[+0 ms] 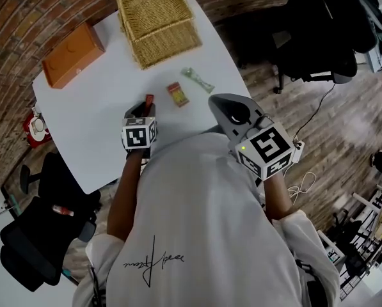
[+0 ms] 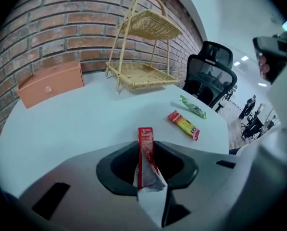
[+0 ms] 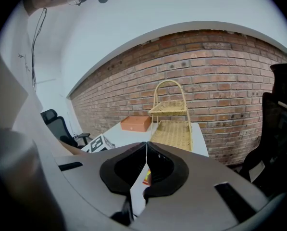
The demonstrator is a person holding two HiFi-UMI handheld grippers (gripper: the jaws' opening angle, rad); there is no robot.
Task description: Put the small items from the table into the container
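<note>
A thin red sachet (image 2: 145,150) stands on edge between my left gripper's (image 2: 145,147) pads, creased where they pinch it, low over the white table (image 2: 76,124). In the head view the sachet (image 1: 150,98) pokes out ahead of the left gripper (image 1: 144,109). A yellow-and-red packet (image 1: 177,94) and a green packet (image 1: 198,79) lie flat to its right, short of the two-tier wicker basket (image 1: 157,21). My right gripper (image 1: 220,102) hovers at the table's right edge, shut and empty, its jaws (image 3: 146,146) aimed toward the basket (image 3: 174,134).
An orange box (image 1: 72,54) sits at the table's far left by the brick wall. Black office chairs stand off the near left corner (image 1: 43,235) and beyond the right side (image 1: 318,31). The person's torso covers the near table edge.
</note>
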